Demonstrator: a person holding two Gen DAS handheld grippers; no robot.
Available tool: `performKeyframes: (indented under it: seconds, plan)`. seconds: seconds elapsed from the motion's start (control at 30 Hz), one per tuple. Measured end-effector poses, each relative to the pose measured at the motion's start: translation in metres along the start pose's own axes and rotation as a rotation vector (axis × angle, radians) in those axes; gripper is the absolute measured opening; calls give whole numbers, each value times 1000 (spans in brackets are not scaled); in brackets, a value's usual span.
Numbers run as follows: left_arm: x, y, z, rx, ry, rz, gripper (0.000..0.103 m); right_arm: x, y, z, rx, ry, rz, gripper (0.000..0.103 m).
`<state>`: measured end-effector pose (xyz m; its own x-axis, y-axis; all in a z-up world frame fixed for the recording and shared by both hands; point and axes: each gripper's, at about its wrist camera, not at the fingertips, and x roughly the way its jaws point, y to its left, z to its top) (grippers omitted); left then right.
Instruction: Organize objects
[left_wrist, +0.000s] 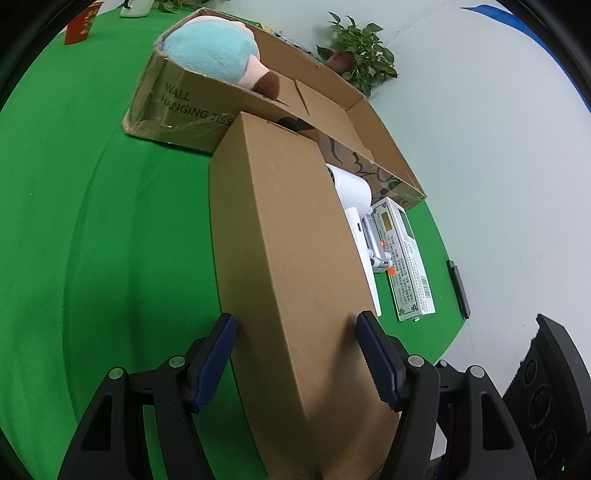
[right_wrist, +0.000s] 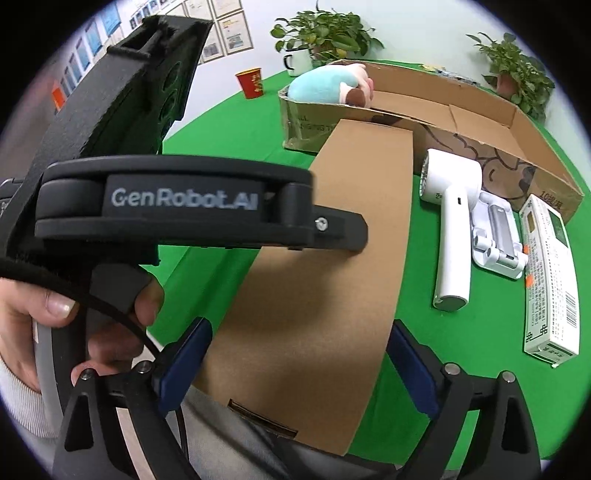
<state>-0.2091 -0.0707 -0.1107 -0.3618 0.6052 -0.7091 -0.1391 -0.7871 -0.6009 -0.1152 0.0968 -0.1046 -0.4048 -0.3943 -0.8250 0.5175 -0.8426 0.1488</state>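
A long plain brown cardboard box (left_wrist: 288, 258) lies on the green table, its far end against the big open carton (left_wrist: 332, 110). My left gripper (left_wrist: 297, 332) is shut on the brown box, one blue pad on each long side. My right gripper (right_wrist: 299, 350) is also shut on the brown box (right_wrist: 332, 266) at its near end. The left gripper's black body (right_wrist: 166, 199) shows above the box in the right wrist view. A blue and pink plush toy (left_wrist: 218, 55) lies in the open carton's far end.
Right of the brown box lie a white hair dryer (right_wrist: 452, 206), a white folded device (right_wrist: 498, 236) and a white and green printed carton (right_wrist: 550, 280). A red paper cup (right_wrist: 251, 83), a mug and potted plants (right_wrist: 325, 33) stand at the table's far edge.
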Motion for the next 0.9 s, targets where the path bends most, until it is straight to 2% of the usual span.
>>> performKeyframes:
  seconds: [0.2,0.33,0.6,0.9]
  plan:
    - [-17,5,-9,-65,-41,22,64,-9,-16,-6,61,2,134,88]
    - [-29,19,-9,-104,-54,27,72,-10,-23,-7,112,11,226,88]
    - [-35,21,-16,-125,-78,-11,69,-8,-32,-10,192,38,401,88]
    - [-48,5,-12,-142,-100,119,64,3,-39,-10,225,75,549,88]
